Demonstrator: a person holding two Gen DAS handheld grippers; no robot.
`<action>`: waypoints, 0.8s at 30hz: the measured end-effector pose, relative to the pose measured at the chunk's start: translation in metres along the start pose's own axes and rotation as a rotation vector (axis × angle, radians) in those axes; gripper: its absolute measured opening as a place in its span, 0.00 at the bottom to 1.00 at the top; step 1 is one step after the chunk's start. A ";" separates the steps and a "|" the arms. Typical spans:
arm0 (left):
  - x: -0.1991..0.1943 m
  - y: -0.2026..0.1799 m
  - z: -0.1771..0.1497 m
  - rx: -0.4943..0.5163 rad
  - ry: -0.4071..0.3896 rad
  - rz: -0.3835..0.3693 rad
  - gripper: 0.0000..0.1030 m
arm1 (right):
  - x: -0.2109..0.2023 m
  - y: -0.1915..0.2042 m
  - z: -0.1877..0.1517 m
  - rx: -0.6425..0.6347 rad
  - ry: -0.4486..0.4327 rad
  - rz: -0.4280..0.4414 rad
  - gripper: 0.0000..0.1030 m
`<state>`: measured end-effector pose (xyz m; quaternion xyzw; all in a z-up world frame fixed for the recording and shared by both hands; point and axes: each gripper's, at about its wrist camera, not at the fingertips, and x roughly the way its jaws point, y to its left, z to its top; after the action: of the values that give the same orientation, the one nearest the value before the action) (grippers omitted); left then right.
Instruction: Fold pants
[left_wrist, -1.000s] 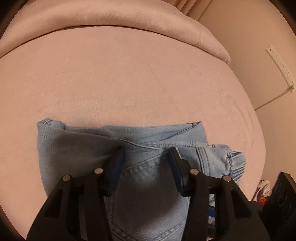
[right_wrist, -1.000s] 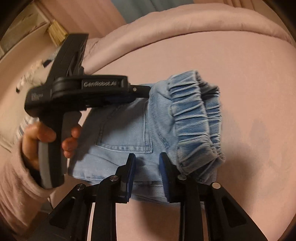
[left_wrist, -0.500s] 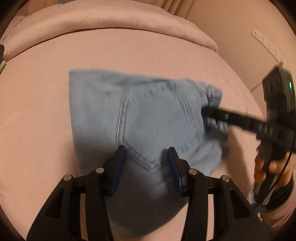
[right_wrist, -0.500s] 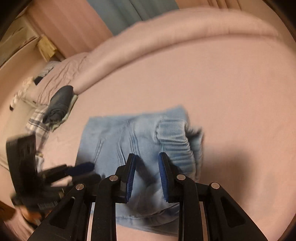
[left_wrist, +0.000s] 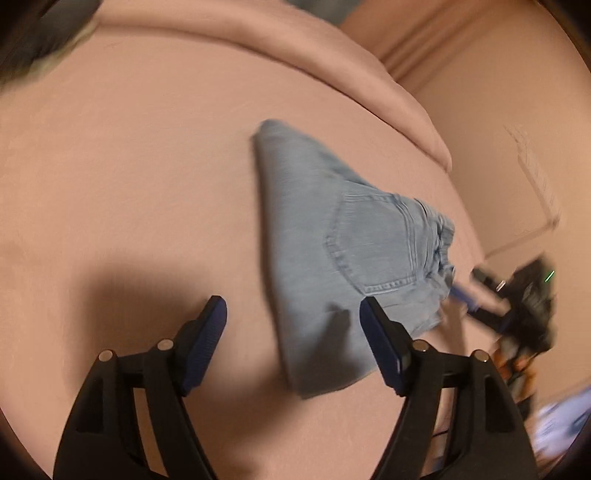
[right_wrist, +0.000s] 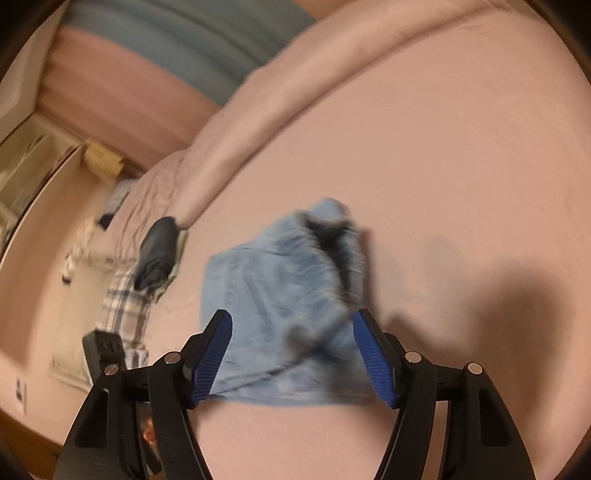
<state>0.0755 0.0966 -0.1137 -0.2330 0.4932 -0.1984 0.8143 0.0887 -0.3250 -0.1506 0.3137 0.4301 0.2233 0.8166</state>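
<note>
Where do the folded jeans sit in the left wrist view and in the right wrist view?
Left wrist: folded jeans right of centre, waistband toward the right.
Right wrist: folded jeans at centre, low, just beyond the fingertips.
Shared landmark: the rolled pink duvet behind them.

No readable text, label, brand or number appears in either view. Motion blur softens both pictures, and any small markings are illegible.

My left wrist camera looks steeply down along its fingers at the bed, the folded pants near at two o'clock. My right wrist camera, tilted down too, shares those pants, close at twelve o'clock.
</note>
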 end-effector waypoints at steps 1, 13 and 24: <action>0.000 0.008 -0.001 -0.039 0.006 -0.020 0.72 | 0.003 -0.008 -0.003 0.038 0.011 0.004 0.67; 0.023 0.002 0.014 -0.134 0.050 -0.182 0.71 | 0.040 -0.019 0.004 0.106 0.105 0.080 0.68; 0.052 -0.012 0.038 -0.088 0.079 -0.170 0.71 | 0.066 -0.003 0.020 0.016 0.134 0.061 0.72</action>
<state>0.1307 0.0651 -0.1286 -0.3017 0.5116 -0.2539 0.7634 0.1411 -0.2918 -0.1814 0.3176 0.4758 0.2653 0.7761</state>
